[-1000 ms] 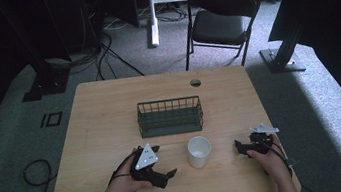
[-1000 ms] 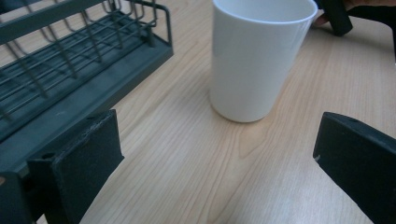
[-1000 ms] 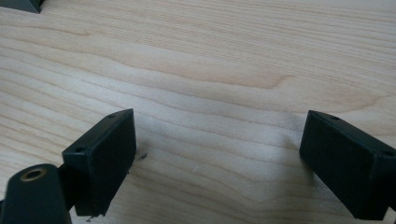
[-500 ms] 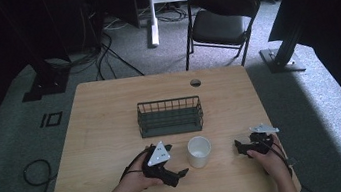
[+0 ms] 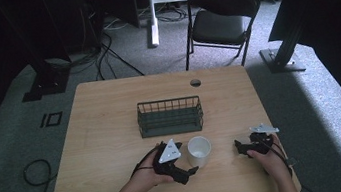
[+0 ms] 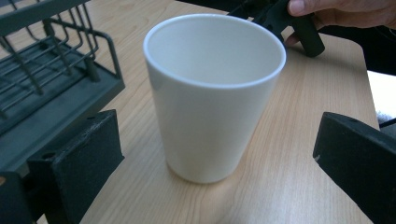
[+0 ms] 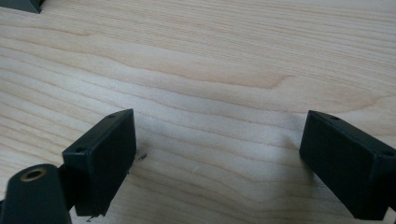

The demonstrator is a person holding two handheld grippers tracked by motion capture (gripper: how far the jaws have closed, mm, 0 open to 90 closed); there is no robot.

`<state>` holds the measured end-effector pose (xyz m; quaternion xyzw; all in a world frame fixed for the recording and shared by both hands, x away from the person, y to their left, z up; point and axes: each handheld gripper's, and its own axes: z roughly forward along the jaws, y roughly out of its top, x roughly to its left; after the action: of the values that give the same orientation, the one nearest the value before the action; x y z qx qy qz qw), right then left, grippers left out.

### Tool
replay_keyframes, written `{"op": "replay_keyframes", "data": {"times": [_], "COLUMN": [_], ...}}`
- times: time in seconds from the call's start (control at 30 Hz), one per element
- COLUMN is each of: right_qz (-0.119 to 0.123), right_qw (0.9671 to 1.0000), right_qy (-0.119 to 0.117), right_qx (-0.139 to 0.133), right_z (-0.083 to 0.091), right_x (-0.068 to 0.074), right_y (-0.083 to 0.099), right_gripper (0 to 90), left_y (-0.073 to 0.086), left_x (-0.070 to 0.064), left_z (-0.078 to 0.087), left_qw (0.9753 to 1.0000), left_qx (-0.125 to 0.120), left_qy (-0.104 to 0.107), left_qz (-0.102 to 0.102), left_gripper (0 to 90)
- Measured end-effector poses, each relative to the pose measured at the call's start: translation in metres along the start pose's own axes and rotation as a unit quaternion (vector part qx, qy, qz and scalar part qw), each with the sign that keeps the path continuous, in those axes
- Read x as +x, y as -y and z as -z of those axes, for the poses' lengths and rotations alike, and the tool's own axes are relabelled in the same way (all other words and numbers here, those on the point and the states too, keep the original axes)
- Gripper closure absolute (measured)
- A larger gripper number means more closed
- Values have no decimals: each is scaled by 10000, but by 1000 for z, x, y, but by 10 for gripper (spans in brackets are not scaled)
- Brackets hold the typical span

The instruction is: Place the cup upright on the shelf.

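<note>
A white cup (image 5: 199, 150) stands upright and empty on the wooden table (image 5: 112, 129), near its front edge. My left gripper (image 5: 192, 168) is open right beside the cup, at its left. In the left gripper view the cup (image 6: 212, 93) stands between and just beyond the two black jaws, which do not touch it. My right gripper (image 5: 239, 148) rests low on the table to the right of the cup, open. In the right gripper view its jaws stand wide apart over bare wood (image 7: 210, 84).
A dark wire basket (image 5: 170, 116) stands mid-table just behind the cup; its corner (image 6: 51, 70) is close on the left in the left gripper view. A round cable hole (image 5: 195, 82) is near the far edge. A black chair (image 5: 218, 21) stands beyond the table.
My left gripper has moved right along the front of the table, up to the cup. The right gripper and the cup have stayed still.
</note>
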<state>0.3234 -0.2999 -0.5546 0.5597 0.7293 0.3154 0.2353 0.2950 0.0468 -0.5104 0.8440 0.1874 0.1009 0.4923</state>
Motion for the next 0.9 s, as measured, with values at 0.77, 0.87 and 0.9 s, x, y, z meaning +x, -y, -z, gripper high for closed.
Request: {"op": "replay_keyframes", "data": {"times": [0.77,0.87,0.9], "right_qz": [-5,-2,1], "right_qw": [10000,10000,10000], "right_qy": [-7,-3,-1], "right_qx": [-3,-1,-1], "right_z": [0,0,0], "right_x": [0,0,0], "right_y": [0,0,0], "right_gripper": [105,105,105], "left_y": [-13,-12,-11], "left_x": [0,0,1], "left_z": [-39,-42,-44], "left_qw": [9995,9993,9991], "left_qx": [-298,-355,-420], "left_qy": [120,88,41], "left_qz": [21,59,93], "left_gripper": [42,43,48]}}
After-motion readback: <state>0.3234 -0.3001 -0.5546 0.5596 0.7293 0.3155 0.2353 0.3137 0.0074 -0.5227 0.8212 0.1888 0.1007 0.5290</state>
